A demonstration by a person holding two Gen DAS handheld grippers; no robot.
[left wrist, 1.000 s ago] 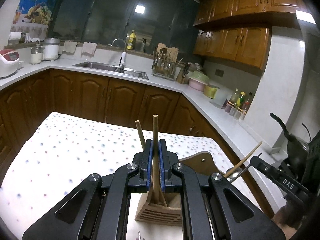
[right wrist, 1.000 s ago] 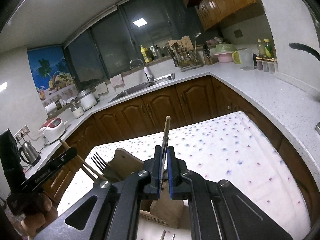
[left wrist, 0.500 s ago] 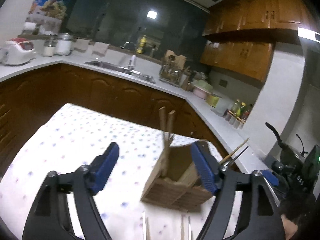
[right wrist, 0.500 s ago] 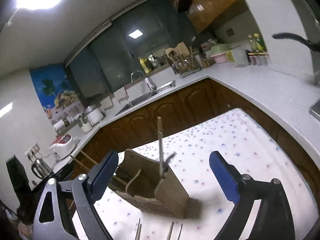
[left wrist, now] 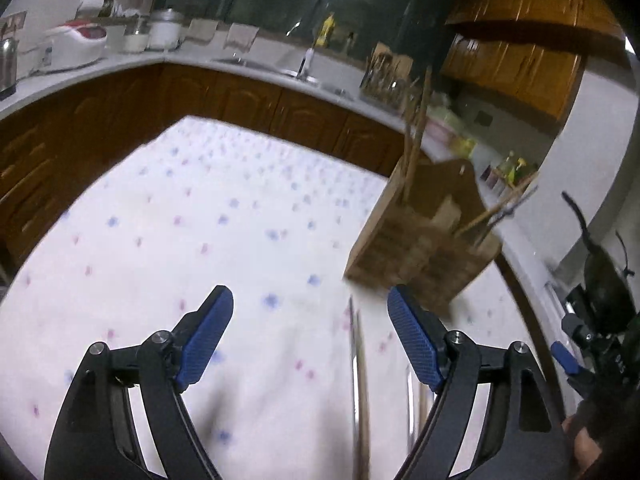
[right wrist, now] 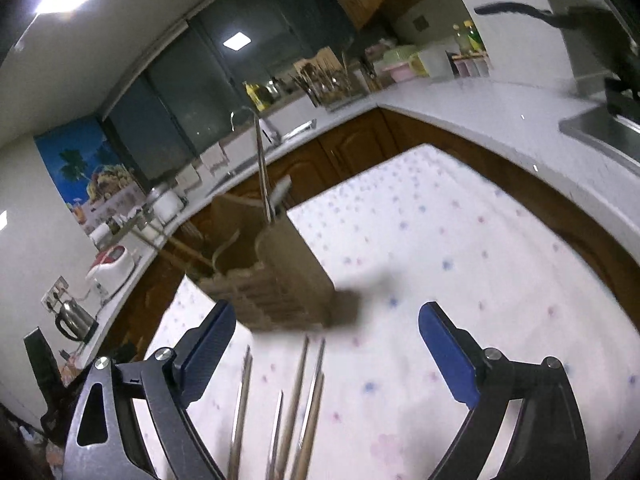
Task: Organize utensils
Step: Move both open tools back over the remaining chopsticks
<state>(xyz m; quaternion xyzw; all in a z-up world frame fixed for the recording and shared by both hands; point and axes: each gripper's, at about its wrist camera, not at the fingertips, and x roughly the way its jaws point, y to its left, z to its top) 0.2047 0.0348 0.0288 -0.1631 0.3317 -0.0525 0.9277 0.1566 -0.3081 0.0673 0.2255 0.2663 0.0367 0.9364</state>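
A wooden utensil holder (left wrist: 420, 236) stands on the dotted tablecloth (left wrist: 200, 220); it also shows in the right wrist view (right wrist: 280, 280). Wooden chopsticks (left wrist: 414, 132) stand in one compartment, and a metal utensil (right wrist: 262, 172) stands in another. Several loose chopsticks and metal utensils (right wrist: 296, 408) lie on the cloth in front of the holder; they also show in the left wrist view (left wrist: 360, 384). My left gripper (left wrist: 310, 340) is open and empty above the cloth. My right gripper (right wrist: 326, 356) is open and empty above the loose utensils.
The white tablecloth (right wrist: 460, 280) covers a table ringed by wooden cabinets and a white counter (left wrist: 256, 64). A sink (right wrist: 280, 140), a dish rack (right wrist: 332, 84), a rice cooker (left wrist: 76, 46) and a kettle (right wrist: 74, 320) stand on the counter.
Both grippers were shut on utensils standing in the holder; they opened, let go and pulled back and down toward the loose utensils on the cloth.
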